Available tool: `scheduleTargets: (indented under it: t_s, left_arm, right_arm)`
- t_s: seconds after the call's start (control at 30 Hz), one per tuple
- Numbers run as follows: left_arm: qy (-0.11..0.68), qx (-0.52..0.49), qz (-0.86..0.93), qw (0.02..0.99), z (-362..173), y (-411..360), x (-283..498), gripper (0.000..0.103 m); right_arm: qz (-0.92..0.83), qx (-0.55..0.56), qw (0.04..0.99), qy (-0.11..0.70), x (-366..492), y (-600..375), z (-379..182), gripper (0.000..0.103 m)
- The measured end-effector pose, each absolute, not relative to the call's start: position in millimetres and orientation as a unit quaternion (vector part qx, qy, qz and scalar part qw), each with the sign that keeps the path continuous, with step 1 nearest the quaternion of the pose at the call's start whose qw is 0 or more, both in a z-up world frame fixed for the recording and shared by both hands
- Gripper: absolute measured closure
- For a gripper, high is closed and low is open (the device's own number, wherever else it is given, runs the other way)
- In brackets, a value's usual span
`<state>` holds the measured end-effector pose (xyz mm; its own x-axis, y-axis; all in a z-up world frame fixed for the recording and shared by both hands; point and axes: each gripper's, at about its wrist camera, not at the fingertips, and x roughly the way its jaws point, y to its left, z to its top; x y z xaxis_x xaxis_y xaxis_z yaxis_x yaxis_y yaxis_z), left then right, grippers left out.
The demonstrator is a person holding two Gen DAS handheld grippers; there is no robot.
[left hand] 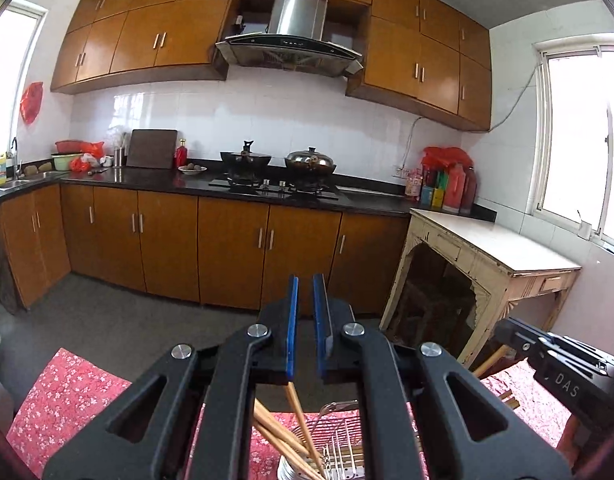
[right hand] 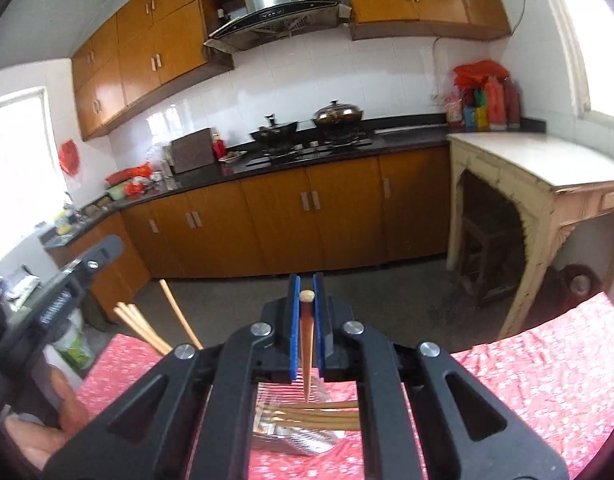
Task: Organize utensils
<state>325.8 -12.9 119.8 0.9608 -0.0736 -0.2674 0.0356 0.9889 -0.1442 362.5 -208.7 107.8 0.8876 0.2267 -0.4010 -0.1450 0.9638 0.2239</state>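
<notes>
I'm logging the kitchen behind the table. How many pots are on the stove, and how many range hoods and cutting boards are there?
Pots on the stove: 2 (dark wok, steel-lidded pot)
Range hood: 1
Cutting board: 1
Total: 4

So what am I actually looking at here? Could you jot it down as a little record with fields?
place: kitchen, table under a red floral tablecloth
right gripper: closed on a dark chopstick, tip pointing down
below it: pale chopsticks lying across a metal holder
left gripper: shut
under its pads: a slanted chopstick runs down into a metal cup; whether it is gripped is hidden
</notes>
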Motion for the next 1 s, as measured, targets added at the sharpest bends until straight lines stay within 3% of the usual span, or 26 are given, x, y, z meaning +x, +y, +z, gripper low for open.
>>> scheduleTargets:
  t_s: [0.03,0.07,0.1,0.13,0.17,0.4,0.77,0.87,1.0]
  left_arm:
    - [0.139,-0.071,-0.024,0.988,121.1,-9.5,323.9,0.093]
    - [0.140,-0.072,-0.023,0.987,121.7,-7.4,323.3,0.086]
    - [0.141,-0.076,-0.020,0.987,123.2,-3.8,320.6,0.079]
    - [0.140,-0.079,-0.012,0.987,124.9,-0.1,317.1,0.062]
    - [0.136,-0.081,-0.008,0.987,126.5,3.5,312.2,0.053]
    - [0.129,-0.078,0.003,0.989,131.8,22.7,274.5,0.050]
    - [0.137,-0.056,0.002,0.989,111.3,47.1,198.7,0.008]
    - [0.143,-0.051,-0.005,0.988,102.9,49.3,185.0,0.002]
    - [0.147,-0.038,-0.010,0.988,92.4,48.5,169.8,0.002]
  right_arm:
    - [0.093,0.099,0.967,0.215,360.6,-211.2,108.7,0.075]
    - [0.086,0.106,0.968,0.209,356.5,-215.0,110.5,0.059]
    - [0.083,0.109,0.970,0.203,352.6,-218.2,112.1,0.055]
    - [0.083,0.108,0.970,0.200,349.3,-220.7,114.0,0.055]
    - [0.080,0.107,0.971,0.198,346.4,-223.2,115.9,0.055]
    - [0.068,0.092,0.977,0.180,307.3,-233.2,129.2,0.046]
    - [0.063,0.062,0.984,0.157,224.0,-220.1,109.1,0.009]
    - [0.060,0.051,0.985,0.153,205.5,-212.2,100.0,0.004]
    - [0.057,0.045,0.985,0.159,189.4,-205.8,92.3,0.004]
